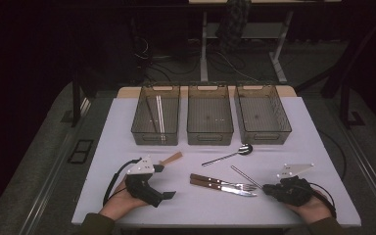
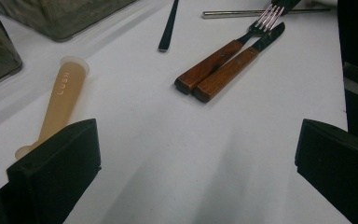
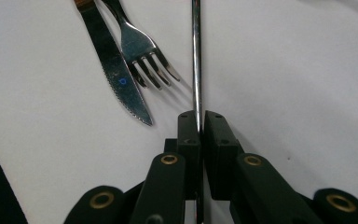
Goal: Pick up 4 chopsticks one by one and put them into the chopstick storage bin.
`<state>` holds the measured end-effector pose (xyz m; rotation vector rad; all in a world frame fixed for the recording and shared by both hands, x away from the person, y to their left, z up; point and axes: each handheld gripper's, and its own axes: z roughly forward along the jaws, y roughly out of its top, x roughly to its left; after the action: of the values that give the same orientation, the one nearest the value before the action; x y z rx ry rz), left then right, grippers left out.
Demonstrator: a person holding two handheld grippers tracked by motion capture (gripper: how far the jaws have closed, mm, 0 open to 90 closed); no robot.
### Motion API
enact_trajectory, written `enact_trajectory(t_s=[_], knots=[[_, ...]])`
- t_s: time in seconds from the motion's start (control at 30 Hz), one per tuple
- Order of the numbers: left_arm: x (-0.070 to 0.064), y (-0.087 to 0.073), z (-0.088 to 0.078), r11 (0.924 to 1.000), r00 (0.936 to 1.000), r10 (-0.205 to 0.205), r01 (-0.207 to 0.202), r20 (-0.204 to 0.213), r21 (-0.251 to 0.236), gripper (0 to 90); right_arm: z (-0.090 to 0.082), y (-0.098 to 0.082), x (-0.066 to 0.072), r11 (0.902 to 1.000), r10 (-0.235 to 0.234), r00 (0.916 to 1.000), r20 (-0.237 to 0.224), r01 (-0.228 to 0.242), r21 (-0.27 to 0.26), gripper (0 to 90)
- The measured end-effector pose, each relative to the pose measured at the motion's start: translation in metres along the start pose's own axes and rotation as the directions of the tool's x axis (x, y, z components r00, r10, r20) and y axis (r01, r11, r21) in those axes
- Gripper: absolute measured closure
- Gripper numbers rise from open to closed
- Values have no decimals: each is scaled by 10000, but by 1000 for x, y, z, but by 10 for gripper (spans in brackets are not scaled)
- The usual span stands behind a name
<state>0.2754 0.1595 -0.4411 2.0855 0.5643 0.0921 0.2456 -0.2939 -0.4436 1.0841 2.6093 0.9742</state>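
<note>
Right gripper [image 3: 199,122] jaws pinching near end of metal chopstick [image 3: 196,56], rest flat on worktop [image 1: 303,142] beside fork [image 3: 137,44] and knife [image 3: 114,70]. I'd lift slow, keep it level, thin rod pivots easily. Left gripper [image 2: 196,158] jaws spread, idle.

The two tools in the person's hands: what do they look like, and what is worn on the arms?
Both the left tool and the right tool are black, with blocky rectangular jaws. Each carries a pale grey three-cornered plate on top and trails a black cable. Brass-coloured rivets mark the right tool's linkage. Each sleeve is dark olive.
</note>
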Motion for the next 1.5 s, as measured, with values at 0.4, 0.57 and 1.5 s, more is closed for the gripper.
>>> enact_trajectory(t_s=[0.4, 0.57, 1.5], knots=[[0, 0, 0, 10000, 10000, 36, -36, -3, 24, 0, -12, 3, -5, 9981, 164, 9999, 36, -162, -589, 851], [0, 0, 0, 10000, 10000, 32, -32, 5, 32, 0, -18, 6, -5, 9956, 260, 9997, 48, -254, -902, 851], [0, 0, 0, 10000, 10000, -27, 27, 11, -42, 0, -15, 65, -7, 9820, -88, 9980, -632, -33, -1888, 851]])
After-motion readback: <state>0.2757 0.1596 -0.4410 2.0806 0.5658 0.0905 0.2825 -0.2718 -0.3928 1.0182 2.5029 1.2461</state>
